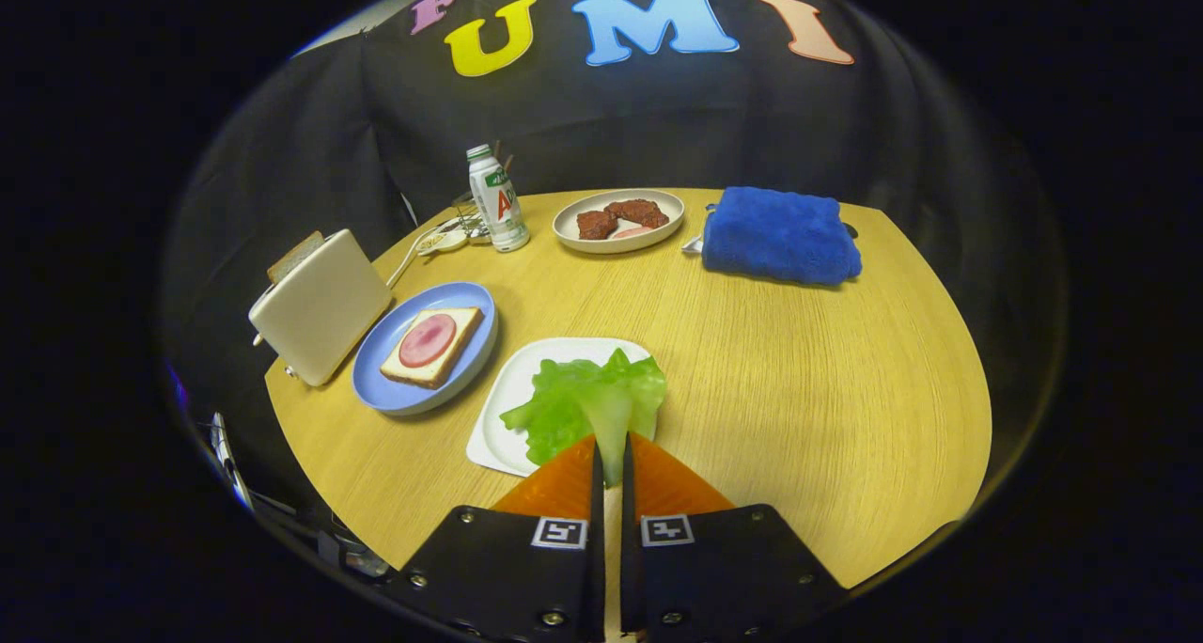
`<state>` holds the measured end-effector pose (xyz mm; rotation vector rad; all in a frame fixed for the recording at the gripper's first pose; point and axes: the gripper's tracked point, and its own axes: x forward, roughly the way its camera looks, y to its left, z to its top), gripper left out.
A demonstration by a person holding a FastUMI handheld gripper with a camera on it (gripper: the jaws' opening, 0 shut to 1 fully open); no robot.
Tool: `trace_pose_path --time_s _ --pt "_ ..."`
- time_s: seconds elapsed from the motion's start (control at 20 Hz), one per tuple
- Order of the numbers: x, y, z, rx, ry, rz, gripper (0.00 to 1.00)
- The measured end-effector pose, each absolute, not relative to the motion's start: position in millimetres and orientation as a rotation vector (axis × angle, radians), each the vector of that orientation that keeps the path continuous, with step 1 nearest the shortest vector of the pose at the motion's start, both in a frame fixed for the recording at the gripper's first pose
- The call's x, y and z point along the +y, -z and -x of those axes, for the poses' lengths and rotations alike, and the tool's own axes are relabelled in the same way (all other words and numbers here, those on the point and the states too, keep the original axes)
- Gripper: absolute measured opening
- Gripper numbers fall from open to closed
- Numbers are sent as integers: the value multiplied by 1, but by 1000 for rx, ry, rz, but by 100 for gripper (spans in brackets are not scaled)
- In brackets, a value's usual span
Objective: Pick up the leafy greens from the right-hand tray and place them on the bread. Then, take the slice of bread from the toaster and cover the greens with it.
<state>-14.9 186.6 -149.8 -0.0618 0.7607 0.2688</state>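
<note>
we ride on the gripper (pixel 612 446) and look forward along its two fingers (pixel 564 478), which rise at the bottom of our view, nearly together. we sit above the near rim of the round wooden table (pixel 799 380), tilted down across it toward the black cloth wall (pixel 658 126) beyond. the white tray (pixel 507 408) lies close, just ahead of the fingers; the toaster (pixel 320 306) and blue towel (pixel 780 235) sit farther off.

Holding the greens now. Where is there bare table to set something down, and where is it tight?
Gripper is shut on the leafy greens. Bare wood lies right of the white tray, below the blue towel. Crowded: toaster, blue plate, bottle.
</note>
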Motion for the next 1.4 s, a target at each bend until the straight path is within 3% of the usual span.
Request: trace_pose_path --time_s 0.75,1.4 --pt "223 92 -11 577 -242 125 7" --pt "296 98 -20 531 -284 79 6"
